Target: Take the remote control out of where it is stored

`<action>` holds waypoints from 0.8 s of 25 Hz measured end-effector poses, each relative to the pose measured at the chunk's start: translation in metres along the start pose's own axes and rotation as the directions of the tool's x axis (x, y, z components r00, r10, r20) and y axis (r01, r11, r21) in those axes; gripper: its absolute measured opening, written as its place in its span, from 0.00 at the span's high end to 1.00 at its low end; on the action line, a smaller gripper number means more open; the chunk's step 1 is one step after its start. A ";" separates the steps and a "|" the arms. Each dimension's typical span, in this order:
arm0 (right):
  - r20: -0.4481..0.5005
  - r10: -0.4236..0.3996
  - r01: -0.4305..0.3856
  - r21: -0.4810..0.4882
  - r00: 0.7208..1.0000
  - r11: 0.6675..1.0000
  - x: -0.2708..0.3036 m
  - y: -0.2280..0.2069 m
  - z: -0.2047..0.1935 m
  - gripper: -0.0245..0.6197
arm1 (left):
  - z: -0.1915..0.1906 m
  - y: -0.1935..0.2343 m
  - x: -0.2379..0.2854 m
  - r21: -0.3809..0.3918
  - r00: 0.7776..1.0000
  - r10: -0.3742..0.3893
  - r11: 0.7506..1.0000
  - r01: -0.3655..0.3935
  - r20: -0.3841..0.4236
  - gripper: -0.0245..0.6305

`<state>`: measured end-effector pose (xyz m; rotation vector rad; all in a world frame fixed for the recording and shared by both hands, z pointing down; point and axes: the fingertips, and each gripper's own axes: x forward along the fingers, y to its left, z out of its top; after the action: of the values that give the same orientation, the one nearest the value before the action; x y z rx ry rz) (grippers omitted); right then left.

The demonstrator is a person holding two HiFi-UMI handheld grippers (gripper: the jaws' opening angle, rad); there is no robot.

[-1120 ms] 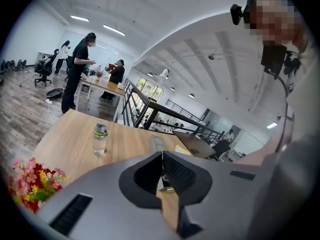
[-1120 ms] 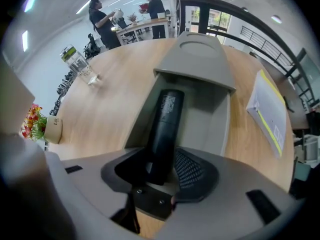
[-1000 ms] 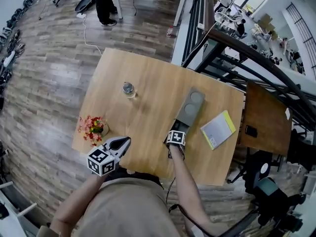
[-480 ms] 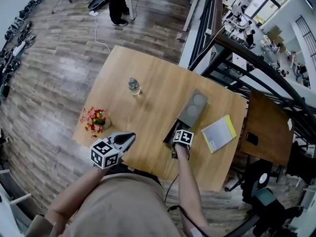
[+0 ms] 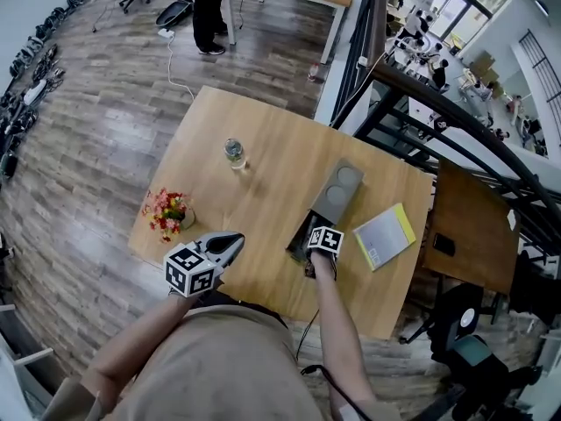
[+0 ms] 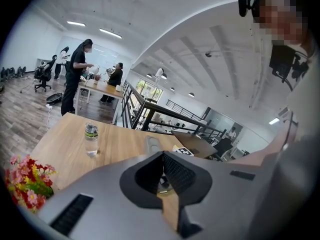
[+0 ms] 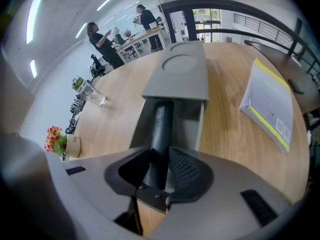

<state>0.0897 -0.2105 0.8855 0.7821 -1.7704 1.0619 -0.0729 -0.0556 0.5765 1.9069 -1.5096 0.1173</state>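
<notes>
Tabletop (image 5: 272, 160) of pale wood carries everything, with plank flooring around it. A long grey box (image 5: 337, 189) lies on it toward the right side. Its lid, marked with two round recesses, sits over the far part and leaves the near compartment open. Just right of the box, apart from it, lies a grey booklet (image 5: 383, 236) with a yellow edge.

The right tongs (image 7: 160, 151) point steeply down into the open compartment. Their jaws have just been closing and now clamp the near end of the remote control (image 7: 160, 129), one pad against each long side. The remote control is a slim black bar lying lengthwise along the left side of the compartment, its far end reaching almost to the lid's edge.

The left tongs (image 6: 161, 154) hang over the tabletop's near left edge, well apart from the box, jaws together at the tips and nothing between them.

A small pot of red and pink flowers (image 5: 166, 210) stands near the left edge, and a clear bottle (image 5: 233, 153) with a green band stands upright farther back.
</notes>
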 end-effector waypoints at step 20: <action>0.059 -0.161 0.168 -0.139 0.985 0.976 0.005 0.008 0.023 0.47 | -0.018 0.019 -0.026 -0.047 1.000 0.029 0.998 -0.029 -0.010 0.96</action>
<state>0.0729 -0.2284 0.8819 0.8542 -1.7667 0.8039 -0.0923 -0.0258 0.5865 1.8456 -1.5208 0.1031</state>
